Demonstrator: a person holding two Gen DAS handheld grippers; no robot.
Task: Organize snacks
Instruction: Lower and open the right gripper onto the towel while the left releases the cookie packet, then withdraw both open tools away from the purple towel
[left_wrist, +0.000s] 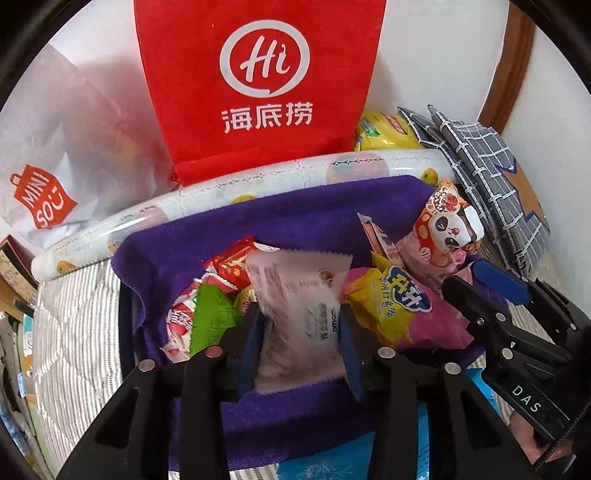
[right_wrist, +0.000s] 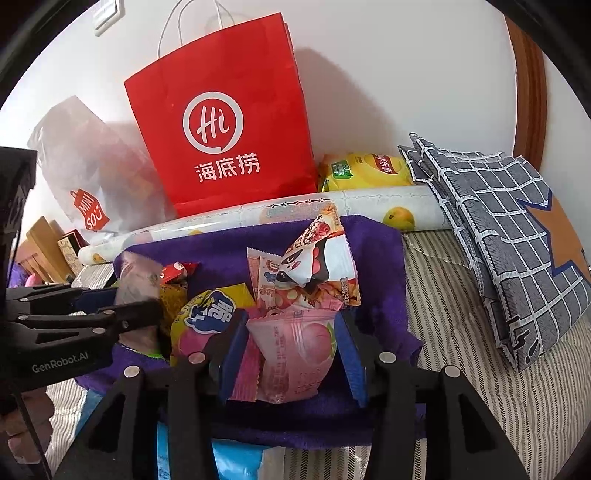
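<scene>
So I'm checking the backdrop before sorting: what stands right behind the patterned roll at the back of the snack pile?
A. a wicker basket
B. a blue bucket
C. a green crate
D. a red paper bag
D: the red paper bag with a white logo stands against the wall just behind the roll.

Red paper bag (right_wrist: 221, 122) with white logo; purple cloth (left_wrist: 295, 206); grey grid-patterned cushion (right_wrist: 509, 229); striped bedding (right_wrist: 461, 295)

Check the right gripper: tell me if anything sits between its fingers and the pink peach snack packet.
Nothing visible does. The pink peach snack packet already sits between the right gripper fingers, over the purple cloth; whether the pads press it is unclear.
</scene>
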